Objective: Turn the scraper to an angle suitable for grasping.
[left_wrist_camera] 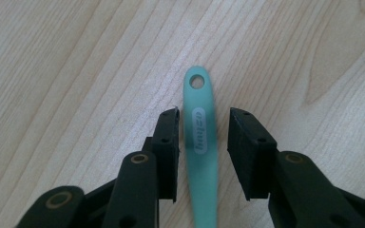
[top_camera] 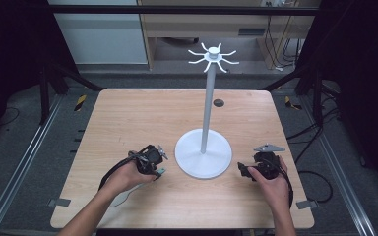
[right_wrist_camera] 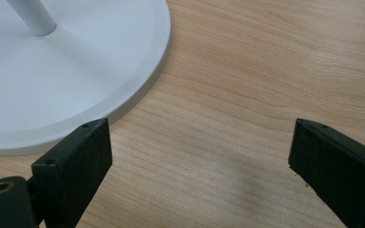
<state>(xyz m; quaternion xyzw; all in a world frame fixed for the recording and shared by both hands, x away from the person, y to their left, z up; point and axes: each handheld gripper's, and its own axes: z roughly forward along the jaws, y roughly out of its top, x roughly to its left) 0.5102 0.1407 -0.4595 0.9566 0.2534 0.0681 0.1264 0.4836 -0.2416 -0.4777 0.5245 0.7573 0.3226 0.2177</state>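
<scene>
While flat on wood, mint-green handle [left_wrist_camera: 200, 142] bears a hanging hole.

Handle: a teal handle [left_wrist_camera: 200, 142] lies flat on the table [left_wrist_camera: 66, 71], running up from the bottom edge.
Handle end: rounded, with a small round hole; it reaches past the jaw tips.
Marking: a grey oval label with pale lettering sits on the handle, level with the jaw tips.
Left gripper [left_wrist_camera: 203, 121]: its two black jaws rise from the bottom and stand on either side of the handle.
Gap: the left-hand jaw is just beside the handle, perhaps touching; the right-hand one stands clear.
Table: pale wood, grain running diagonally.
</scene>
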